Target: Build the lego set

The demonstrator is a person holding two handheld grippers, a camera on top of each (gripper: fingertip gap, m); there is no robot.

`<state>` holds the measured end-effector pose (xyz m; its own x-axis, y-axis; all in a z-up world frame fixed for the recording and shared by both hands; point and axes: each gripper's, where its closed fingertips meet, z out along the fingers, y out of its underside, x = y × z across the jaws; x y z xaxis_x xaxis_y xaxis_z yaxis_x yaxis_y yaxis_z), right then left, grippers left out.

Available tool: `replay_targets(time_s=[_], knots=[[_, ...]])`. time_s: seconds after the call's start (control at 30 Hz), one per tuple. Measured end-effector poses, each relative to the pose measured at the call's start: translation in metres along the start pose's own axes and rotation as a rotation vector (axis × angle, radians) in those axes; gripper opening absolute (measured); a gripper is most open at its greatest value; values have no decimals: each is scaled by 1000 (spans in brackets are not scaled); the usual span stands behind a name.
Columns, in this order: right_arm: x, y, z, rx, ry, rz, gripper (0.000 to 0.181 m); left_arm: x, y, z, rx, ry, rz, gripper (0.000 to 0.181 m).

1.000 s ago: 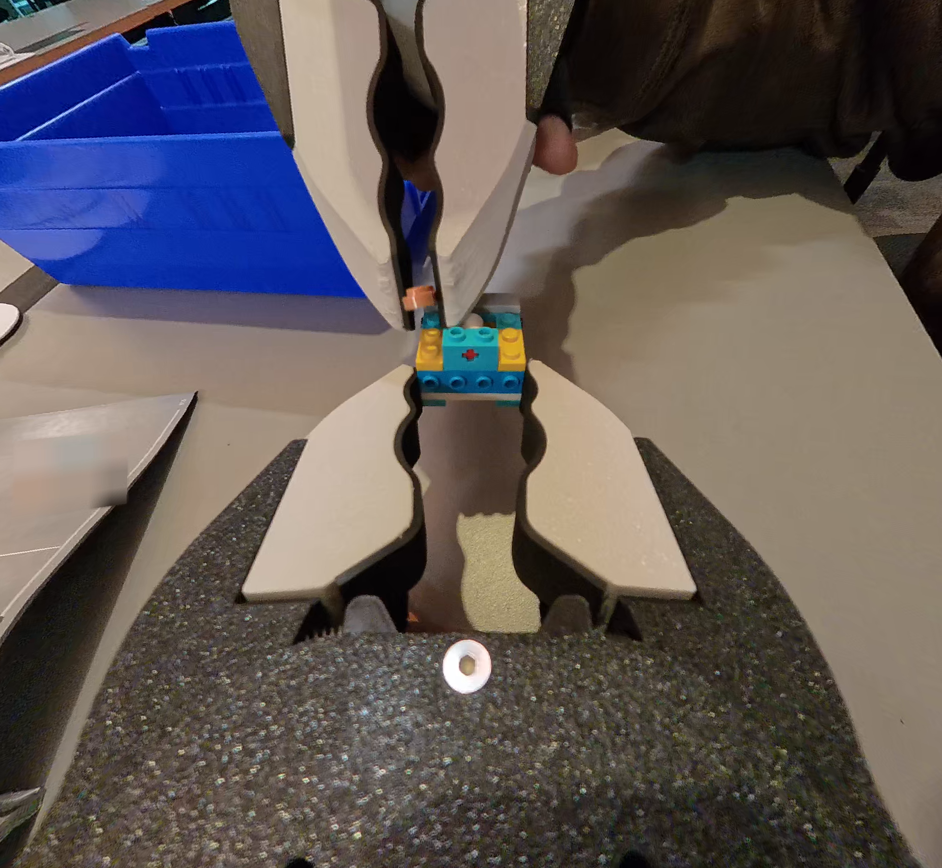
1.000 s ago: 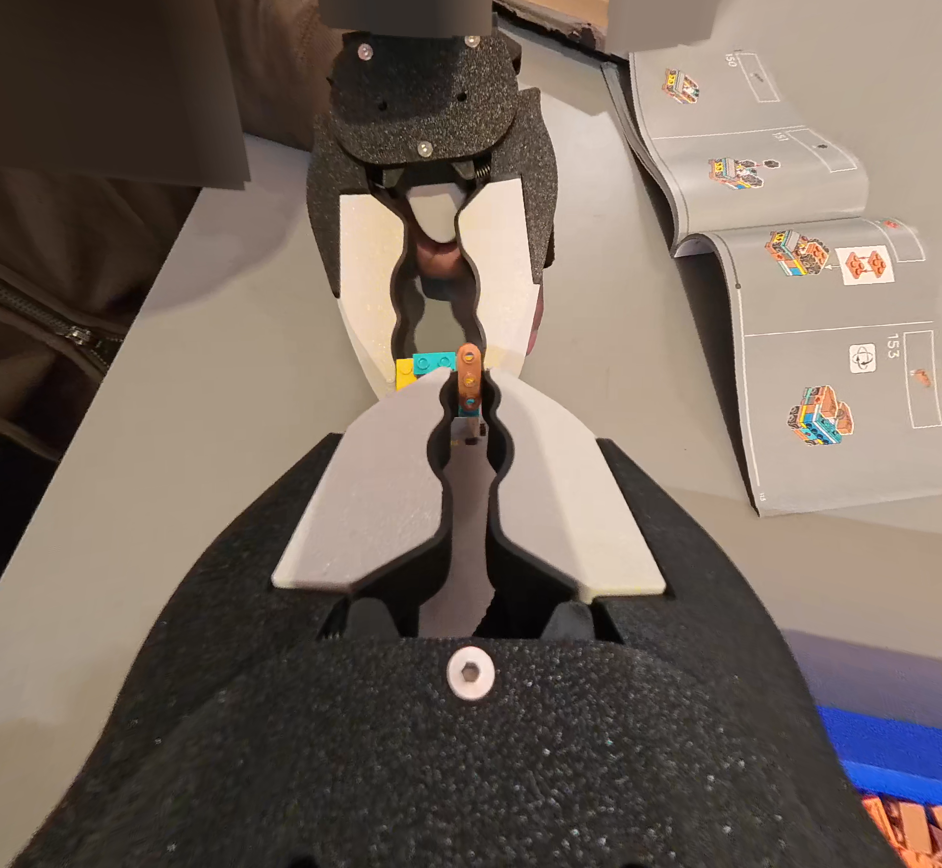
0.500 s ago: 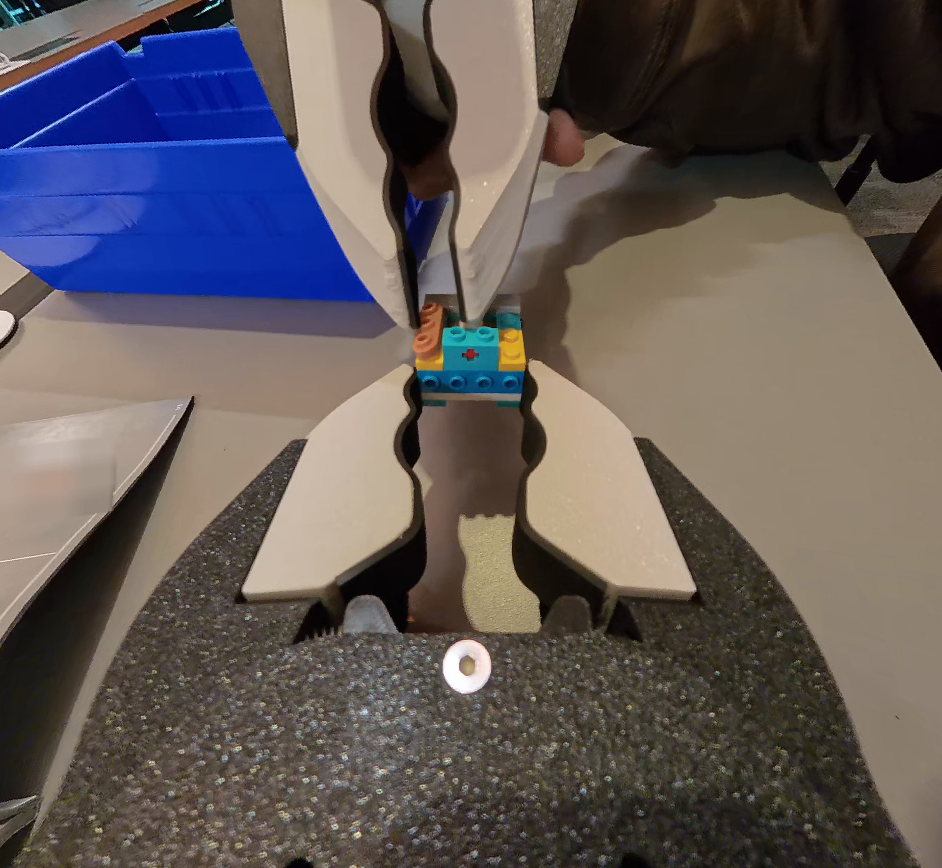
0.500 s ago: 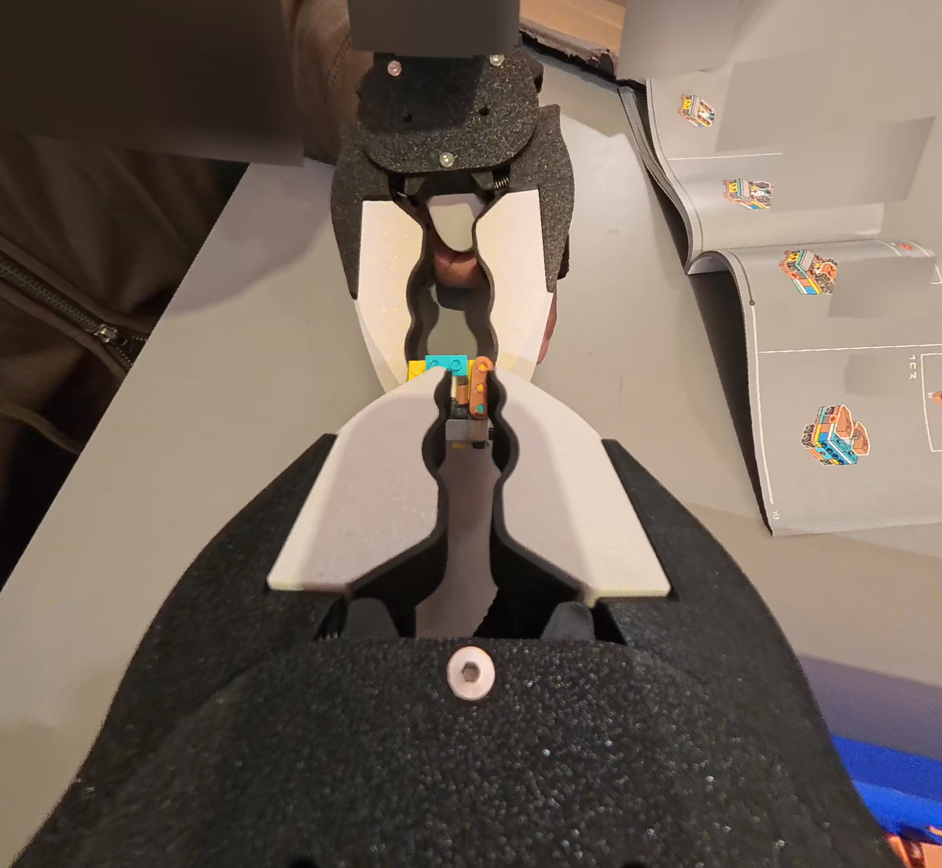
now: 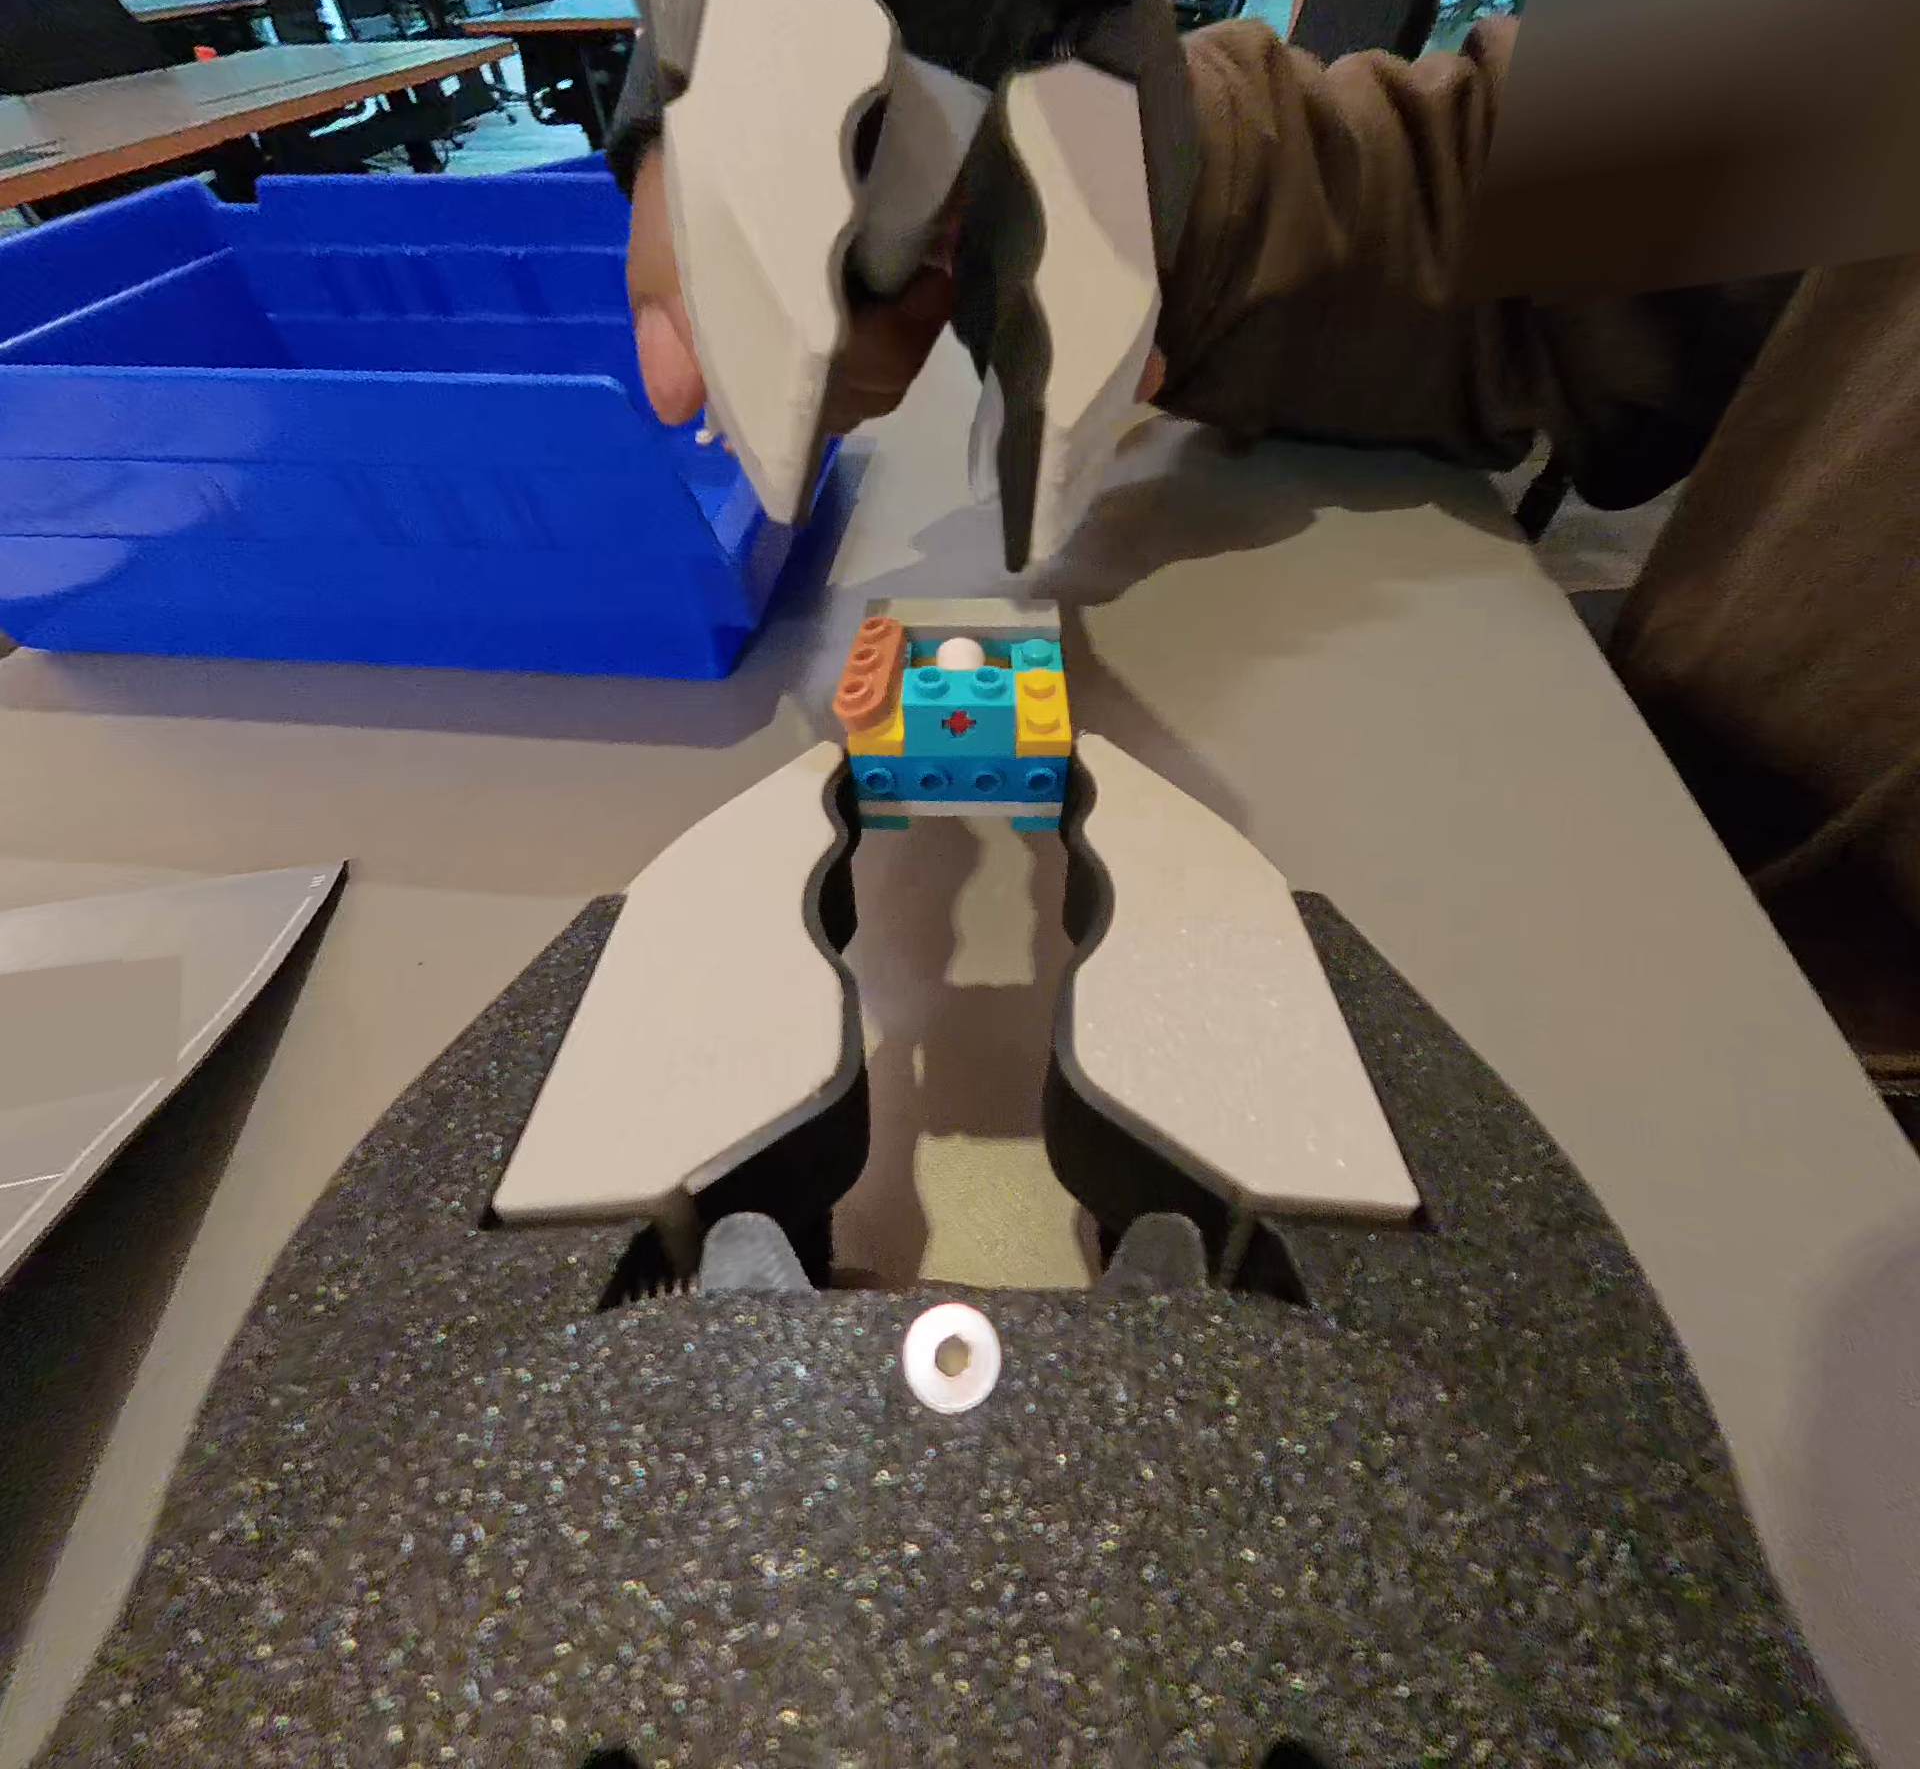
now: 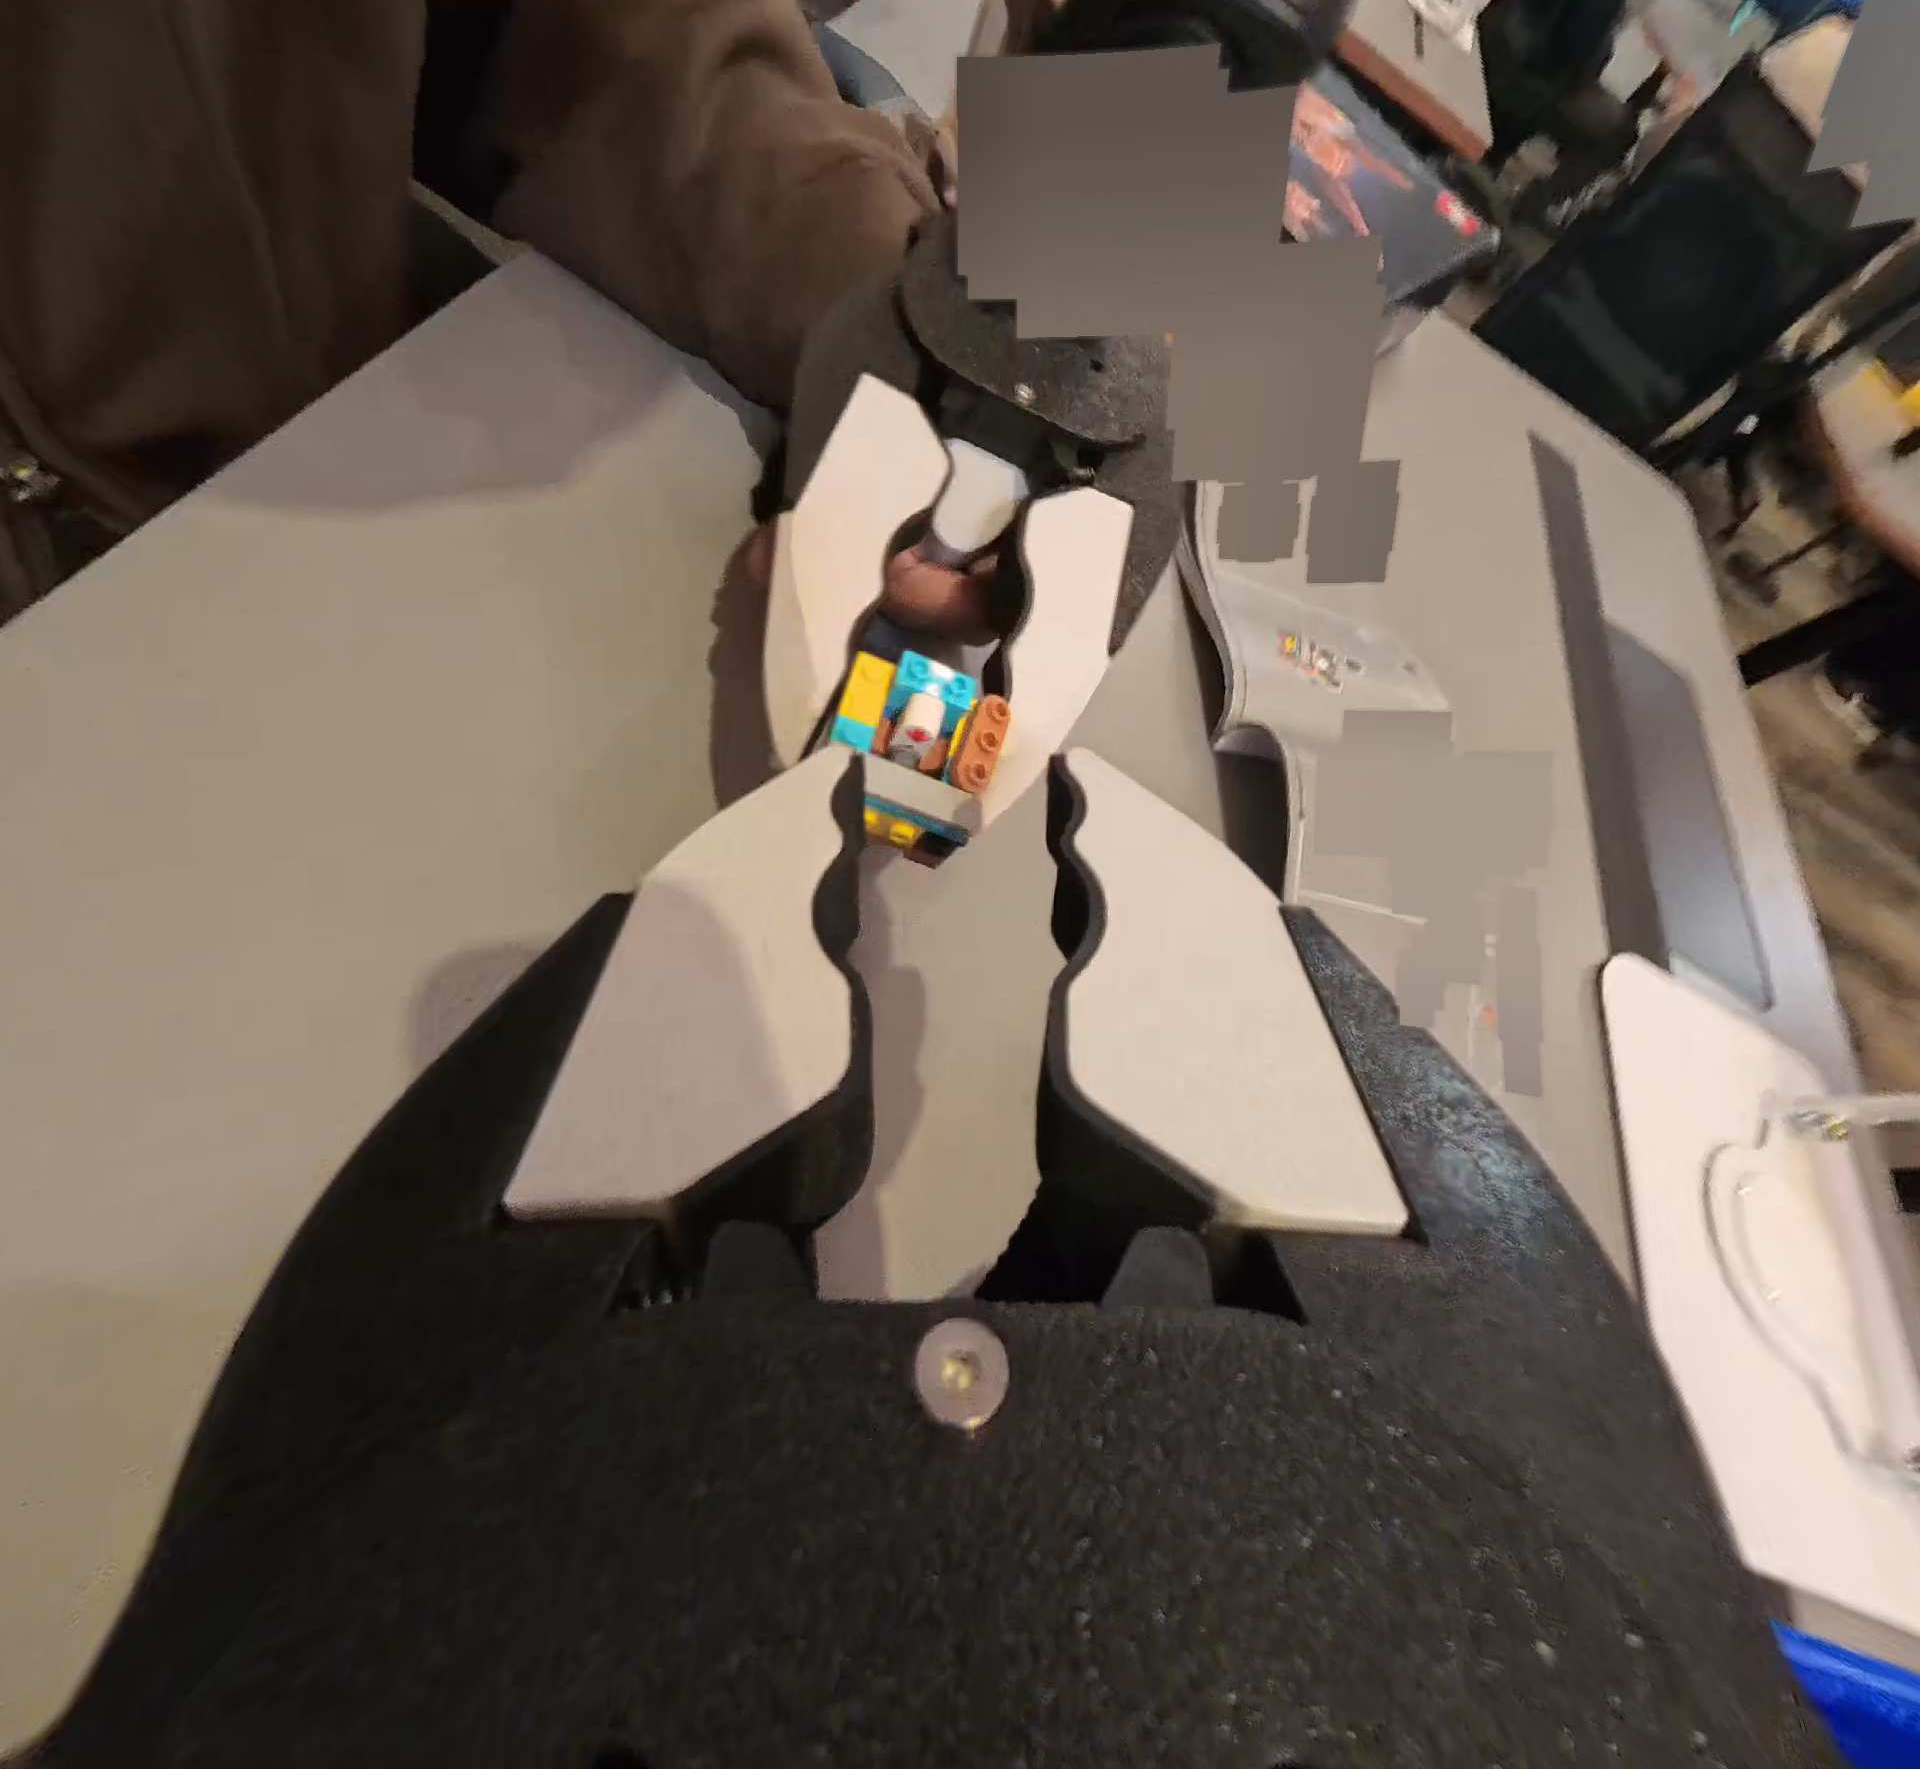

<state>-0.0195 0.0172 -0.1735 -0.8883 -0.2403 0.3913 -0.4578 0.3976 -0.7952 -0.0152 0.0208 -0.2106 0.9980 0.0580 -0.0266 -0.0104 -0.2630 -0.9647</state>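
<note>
My left gripper [image 5: 961, 761] is shut on a small lego model [image 5: 958, 732] of teal, yellow and white bricks, and holds it low at the grey table [image 5: 1351, 784]. An orange plate with three studs [image 5: 868, 667] sits tilted on the model's left edge. My right gripper [image 6: 956, 765] is open and empty. In the left wrist view it [image 5: 906, 530] hangs above and behind the model, apart from it. In the right wrist view the model [image 6: 902, 711] lies just beyond my right fingertips, with the orange plate [image 6: 985, 745] on its right side.
A blue bin [image 5: 364, 472] stands at the left behind the model. An open instruction booklet [image 5: 125, 992] lies at the left, and shows in the right wrist view [image 6: 1340, 680]. A white tray [image 6: 1683, 1148] lies at the right. A brown sleeve [image 5: 1403, 265] is behind. My left and right fingertips are right by each other.
My right gripper has opened, let go of the orange plate on the model's left edge and drawn up and back. My left gripper has kept its hold on the model.
</note>
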Motion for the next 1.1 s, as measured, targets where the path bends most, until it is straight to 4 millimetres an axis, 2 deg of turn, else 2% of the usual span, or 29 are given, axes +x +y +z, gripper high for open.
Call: replay_targets(time_s=[0.17,0.37,0.5,0.8,0.93,1.1], knots=[[-13,-2,4,-24,11,-223,52,6,-8,-9,60,94,-56,37],[-12,-6,16,-26,107,-391,63,17,-14,-16,101,195,-69,37],[-13,-14,21,3,145,-456,63,22,-16,-19,114,239,-89,37],[-23,-17,31,25,119,-496,61,33,-17,-21,123,336,-126,37],[-27,-17,35,26,111,-503,51,35,-17,-22,131,364,-160,37],[-21,-22,35,64,158,-478,36,36,-19,-22,147,390,-201,37]])
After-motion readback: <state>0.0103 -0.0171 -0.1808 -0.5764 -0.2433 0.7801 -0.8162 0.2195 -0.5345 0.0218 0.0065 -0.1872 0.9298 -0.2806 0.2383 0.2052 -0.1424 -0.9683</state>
